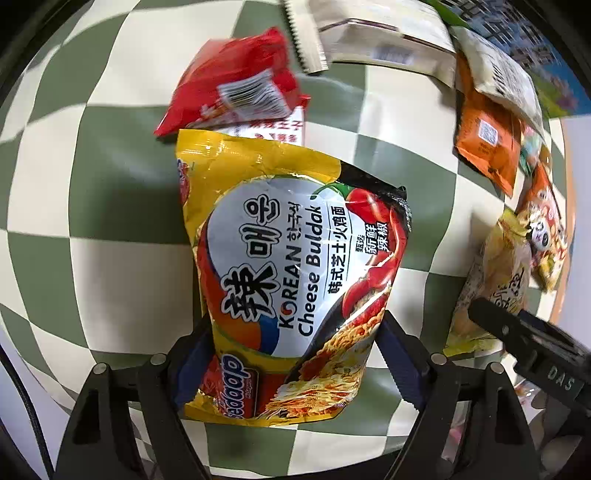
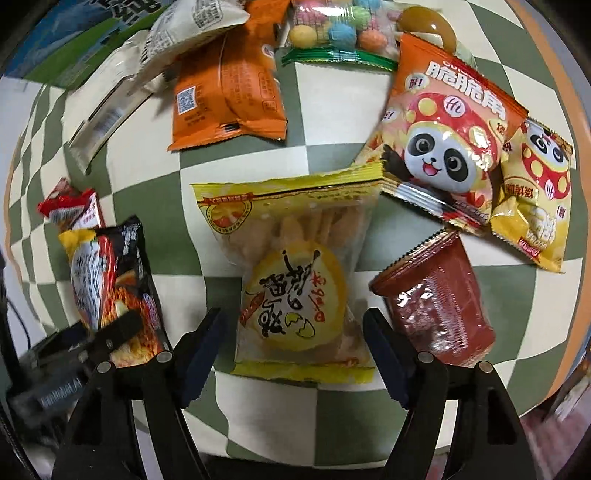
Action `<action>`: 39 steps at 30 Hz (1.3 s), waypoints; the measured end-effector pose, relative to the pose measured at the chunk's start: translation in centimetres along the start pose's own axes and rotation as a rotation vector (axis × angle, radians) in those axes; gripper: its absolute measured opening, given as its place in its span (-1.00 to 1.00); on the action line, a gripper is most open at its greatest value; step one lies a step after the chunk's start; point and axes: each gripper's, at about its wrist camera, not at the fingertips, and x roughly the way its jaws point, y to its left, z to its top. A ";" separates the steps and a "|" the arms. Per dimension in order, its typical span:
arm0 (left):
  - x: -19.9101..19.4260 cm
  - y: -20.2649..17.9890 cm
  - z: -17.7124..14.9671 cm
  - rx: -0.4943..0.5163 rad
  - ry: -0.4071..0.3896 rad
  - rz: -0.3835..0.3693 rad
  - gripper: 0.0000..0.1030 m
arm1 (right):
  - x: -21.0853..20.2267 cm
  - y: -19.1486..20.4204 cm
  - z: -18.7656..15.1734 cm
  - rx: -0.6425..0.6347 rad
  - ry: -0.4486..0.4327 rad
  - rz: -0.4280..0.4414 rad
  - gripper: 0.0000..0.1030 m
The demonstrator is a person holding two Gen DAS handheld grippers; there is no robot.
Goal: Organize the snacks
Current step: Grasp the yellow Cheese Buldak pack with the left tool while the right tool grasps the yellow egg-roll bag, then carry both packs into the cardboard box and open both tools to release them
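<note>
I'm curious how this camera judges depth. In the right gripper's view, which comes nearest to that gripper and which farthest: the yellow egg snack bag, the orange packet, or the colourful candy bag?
1. Yellow egg snack bag, between the right gripper's open fingers.
2. Orange packet, beyond it, up left.
3. Colourful candy bag, at the far top edge.

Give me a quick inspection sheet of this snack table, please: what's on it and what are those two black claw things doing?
Surface: green and cream checked cloth on a table.
Job's things: Cheese Buldak noodle packet; yellow egg-snack bag; red packet; orange packet; two panda snack bags; dark red jelly pack; bag of coloured candy balls; cream pouches.
Clutter: nothing seen.
Grippers: left gripper has its jaws closed on the noodle packet; right gripper has its jaws spread either side of the egg-snack bag, not pressing it.
Cables: a dark cable at the left edge.
Surroundings: a blue and green printed panel beyond the table.
</note>
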 end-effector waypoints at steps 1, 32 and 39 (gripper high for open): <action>-0.3 0.0 -0.2 0.004 -0.006 0.011 0.59 | 0.2 0.1 0.1 -0.004 -0.005 -0.013 0.41; -2.4 3.9 -5.6 0.086 -0.005 0.060 0.74 | -7.6 -3.2 -7.4 0.014 -0.132 -0.001 -0.25; -4.2 4.1 -9.1 0.047 -0.060 0.084 0.66 | -8.7 -5.1 -7.7 -0.004 -0.139 0.028 -0.25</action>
